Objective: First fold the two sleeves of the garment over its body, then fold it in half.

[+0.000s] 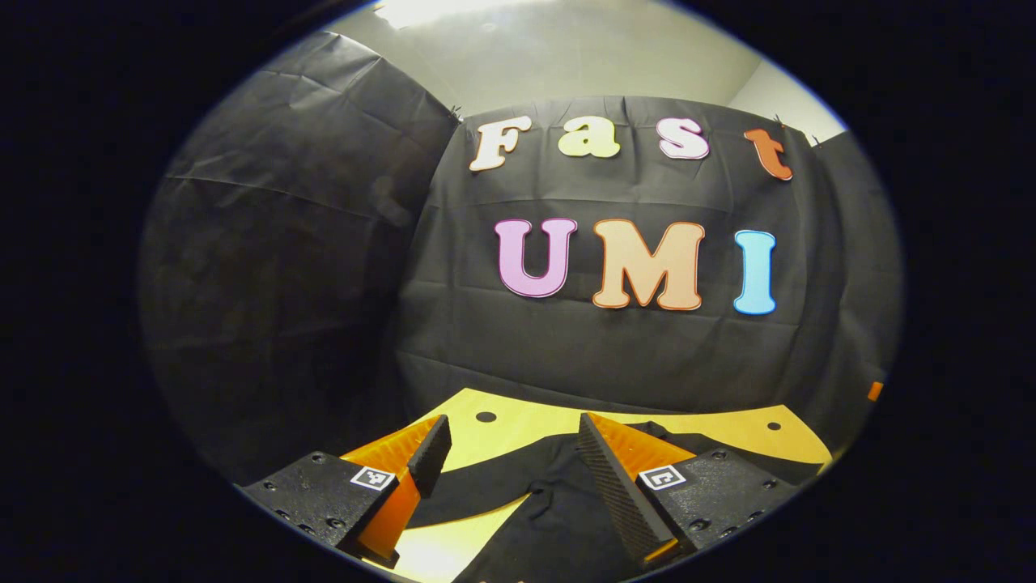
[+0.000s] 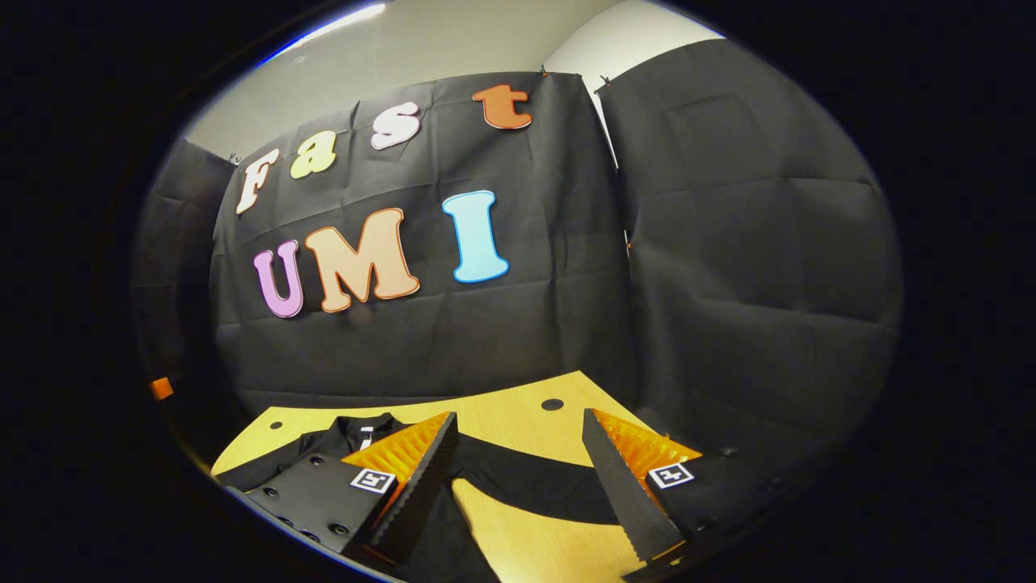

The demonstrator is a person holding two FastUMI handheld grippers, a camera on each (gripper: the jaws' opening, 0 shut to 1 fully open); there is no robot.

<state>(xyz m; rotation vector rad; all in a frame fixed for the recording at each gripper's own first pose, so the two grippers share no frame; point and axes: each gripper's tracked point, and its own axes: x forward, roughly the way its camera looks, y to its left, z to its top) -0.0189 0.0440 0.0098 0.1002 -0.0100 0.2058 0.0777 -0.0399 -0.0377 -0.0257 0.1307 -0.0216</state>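
Now I see the desk (image 1: 502,421) carrying the black garment (image 1: 558,518) flat, each sleeve running out toward a side edge, one under my open left gripper (image 1: 514,453), one under my open right gripper (image 2: 518,461).

A yellow wooden surface (image 1: 518,425) with small dark holes carries a black garment (image 1: 558,518), spread flat, one sleeve (image 2: 526,478) stretched sideways.

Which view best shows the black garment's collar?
The right gripper view: the black garment's collar with its white tag lies beside the right claw. The left gripper view shows a sleeve and body on the yellow wooden table.
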